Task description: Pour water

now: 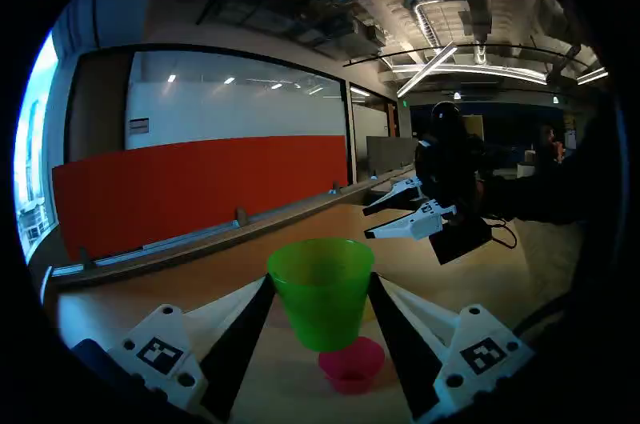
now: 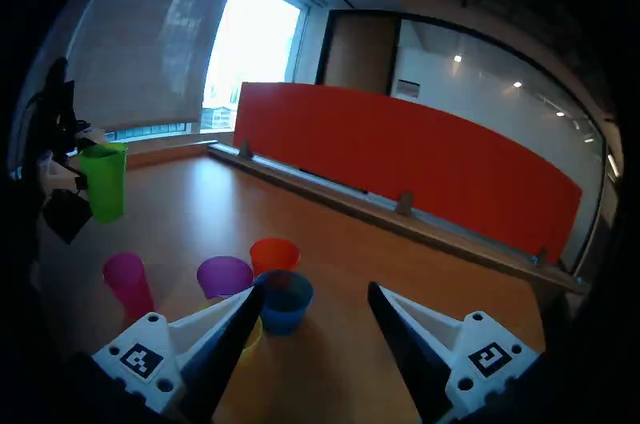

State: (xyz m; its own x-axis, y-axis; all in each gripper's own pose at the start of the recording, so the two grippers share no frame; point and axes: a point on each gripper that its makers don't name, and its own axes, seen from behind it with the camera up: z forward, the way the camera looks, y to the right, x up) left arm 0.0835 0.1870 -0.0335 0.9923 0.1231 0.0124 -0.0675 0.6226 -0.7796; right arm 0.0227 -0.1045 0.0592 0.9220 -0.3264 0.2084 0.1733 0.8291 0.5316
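Pouring not yet under way: the left claw point(image 1: 322, 282) is clamped on a green cup point(image 1: 324, 316), both fingers pressing its sides, holding it upright and lifted off the desk point(image 2: 416, 280) at the lower centre of the left gripper view. In the right gripper view the same cup hangs at the far left of the frame. Directly beneath it stands a pink cup point(image 1: 350, 364), by all appearances the likely receiver. Whether the green cup holds water cannot be told, and no tilt has begun, so lowering, tipping and setting down all seem left to do. The right claw point(image 2: 316, 290) stands spread and empty at lower centre of its own view, above a cluster of a blue cup point(image 2: 284, 300), a purple cup point(image 2: 224, 276) and an orange cup point(image 2: 274, 254). The desk is smooth brown wood, backed by a long red partition point(image 2: 400, 160). A bright window point(image 2: 252, 48) sits upper left. Strip lights point(image 1: 428, 68) and bare pipes cross the ceiling.
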